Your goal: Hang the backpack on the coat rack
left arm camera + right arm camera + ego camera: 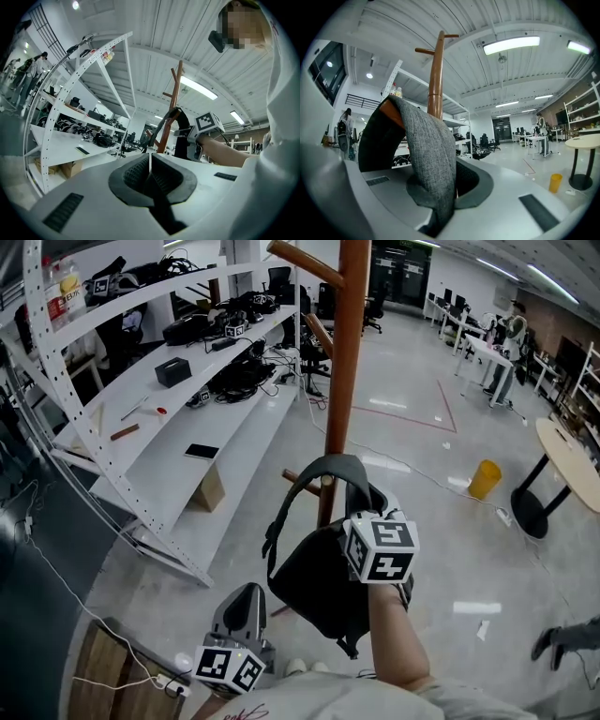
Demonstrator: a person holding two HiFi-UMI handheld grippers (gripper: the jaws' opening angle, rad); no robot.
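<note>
1. The right hand-held gripper (438, 185) is clenched on the grey strap (429, 140) of a black backpack (319, 587), with the fabric pinched between its pads.
2. The strap's loop lies over a low peg (388, 111) of the wooden coat rack (349, 362). The bag's body hangs beside the pole, below that peg.
3. The left hand-held gripper (150, 169) sits low and apart from the backpack, at the person's left side. Its jaws are pressed together with nothing between them.
4. White metal shelving (178, 442), loaded with cables, boxes and black equipment, runs along the left of the rack.
5. To the right, a yellow bin (485, 479) stands on the polished floor near a round worktop (567, 460) on a black pedestal.
</note>
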